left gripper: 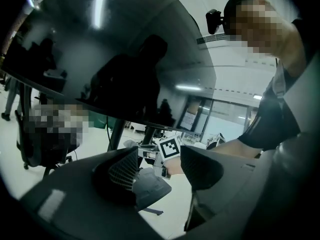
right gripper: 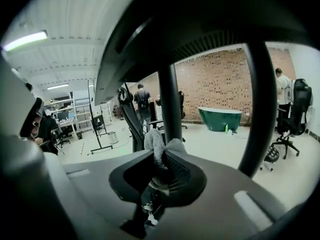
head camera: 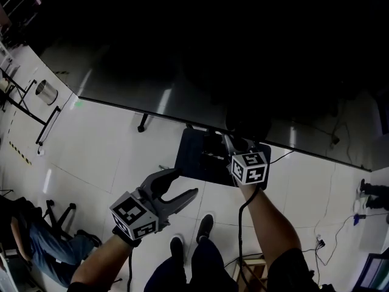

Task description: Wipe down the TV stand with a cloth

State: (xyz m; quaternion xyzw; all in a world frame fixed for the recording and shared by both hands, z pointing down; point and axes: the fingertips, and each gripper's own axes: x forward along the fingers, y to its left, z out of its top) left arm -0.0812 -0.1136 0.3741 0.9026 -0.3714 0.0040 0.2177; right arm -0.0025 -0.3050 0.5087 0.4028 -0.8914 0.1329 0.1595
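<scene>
The TV stand's dark base plate [head camera: 193, 155] lies on the white floor under the big black TV screen [head camera: 213, 53]. My right gripper [head camera: 230, 142] reaches down over the plate's right part, its marker cube [head camera: 250, 168] facing up. In the right gripper view it [right gripper: 162, 161] is shut on a grey-white cloth [right gripper: 157, 143], right in front of the stand's black post [right gripper: 172, 99]. My left gripper [head camera: 185, 182] hovers open just before the plate with nothing in it. In the left gripper view it [left gripper: 162, 166] frames the plate [left gripper: 150, 188] and the right gripper's cube [left gripper: 170, 148].
A person sits on the floor at lower left [head camera: 33, 242]. A metal bin [head camera: 45, 92] and a thin rack stand at far left. Cables [head camera: 358, 215] trail at right. A green tub [right gripper: 220, 118] and office chairs [right gripper: 295, 109] stand beyond. My shoes [head camera: 205, 227] are below.
</scene>
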